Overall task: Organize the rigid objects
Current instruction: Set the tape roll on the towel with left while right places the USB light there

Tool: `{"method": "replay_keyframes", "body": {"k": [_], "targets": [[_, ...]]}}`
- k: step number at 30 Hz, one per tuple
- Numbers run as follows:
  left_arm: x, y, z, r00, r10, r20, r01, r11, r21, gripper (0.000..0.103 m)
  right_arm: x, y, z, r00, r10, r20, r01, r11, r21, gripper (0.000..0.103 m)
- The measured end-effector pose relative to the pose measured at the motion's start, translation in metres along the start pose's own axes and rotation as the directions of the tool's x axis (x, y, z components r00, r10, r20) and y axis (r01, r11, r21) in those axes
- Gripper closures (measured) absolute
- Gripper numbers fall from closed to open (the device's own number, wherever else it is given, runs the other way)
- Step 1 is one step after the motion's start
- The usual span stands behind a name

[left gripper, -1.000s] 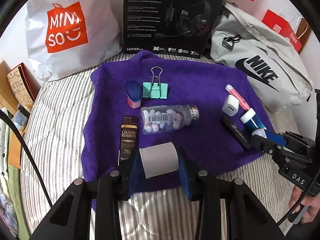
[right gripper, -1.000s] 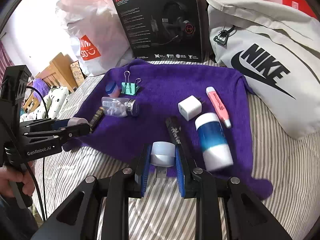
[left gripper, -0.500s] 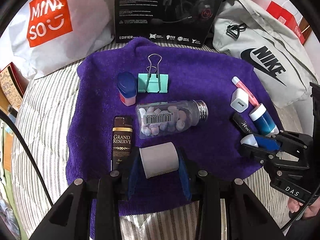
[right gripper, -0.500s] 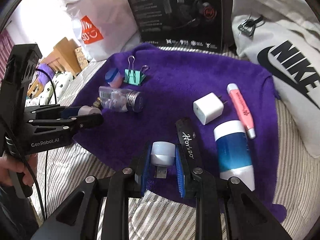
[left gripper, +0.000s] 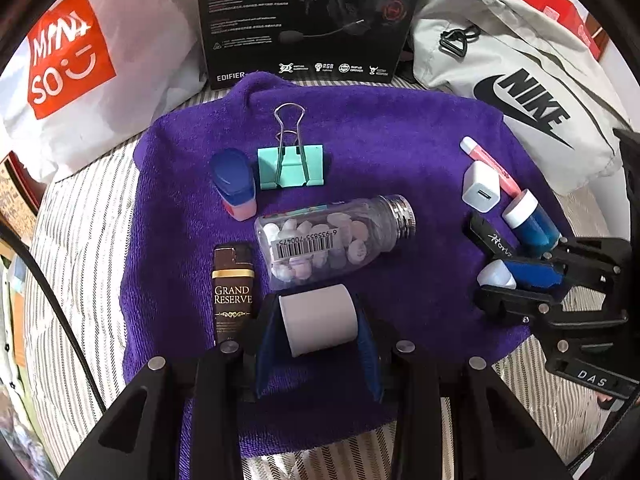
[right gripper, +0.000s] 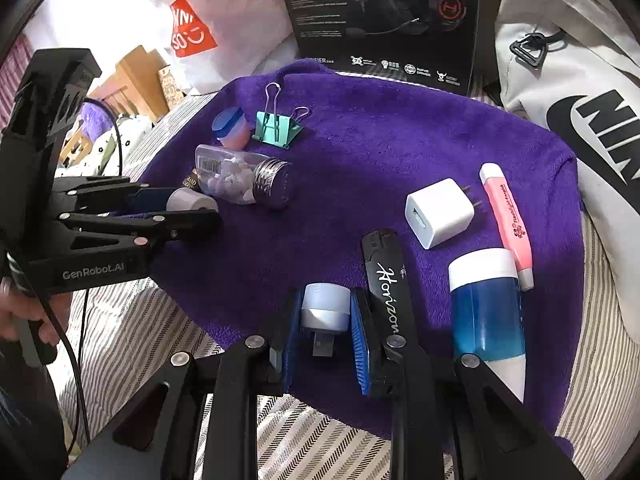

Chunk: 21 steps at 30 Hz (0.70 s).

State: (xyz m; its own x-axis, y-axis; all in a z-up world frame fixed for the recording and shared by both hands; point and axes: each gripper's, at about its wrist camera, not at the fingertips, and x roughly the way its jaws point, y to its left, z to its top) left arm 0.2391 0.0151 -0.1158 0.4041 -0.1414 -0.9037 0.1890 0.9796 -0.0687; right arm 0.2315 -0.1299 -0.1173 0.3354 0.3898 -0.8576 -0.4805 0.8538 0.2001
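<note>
Inside the left gripper [left gripper: 318, 322], seemingly a paper roll [left gripper: 318, 319].

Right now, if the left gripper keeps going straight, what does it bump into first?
Most likely the pill bottle. It lies on its side just ahead of the left gripper and the white roll it holds, though how high the gripper sits is unclear.

Both wrist cameras look steeply down, close, sharing the purple towel [left gripper: 400, 148] from opposite ends.

Black angular claw [left gripper: 318, 338] frames, blue ribbed finger pads [right gripper: 362, 344], silver screws, white "GenRobot.AI" and "DAS" lettering, black cable
</note>
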Motion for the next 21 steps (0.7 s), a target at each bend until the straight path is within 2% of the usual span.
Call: {"method": "replay_keyframes", "body": {"k": [7, 21], "targets": [[0.001, -0.007, 0.0, 1.0, 0.024, -0.006, -0.023, 0.999, 0.043, 0.068, 0.001, 0.001, 0.001, 1.0, 0.003, -0.01, -0.004, 0.999, -0.037, 0.079], [-0.002, -0.011, -0.006, 0.999, 0.05, -0.008, -0.05, 0.998, 0.047, 0.063, 0.0, 0.0, 0.001, 1.0, 0.013, -0.008, -0.013, 0.999, -0.035, 0.078]]}}
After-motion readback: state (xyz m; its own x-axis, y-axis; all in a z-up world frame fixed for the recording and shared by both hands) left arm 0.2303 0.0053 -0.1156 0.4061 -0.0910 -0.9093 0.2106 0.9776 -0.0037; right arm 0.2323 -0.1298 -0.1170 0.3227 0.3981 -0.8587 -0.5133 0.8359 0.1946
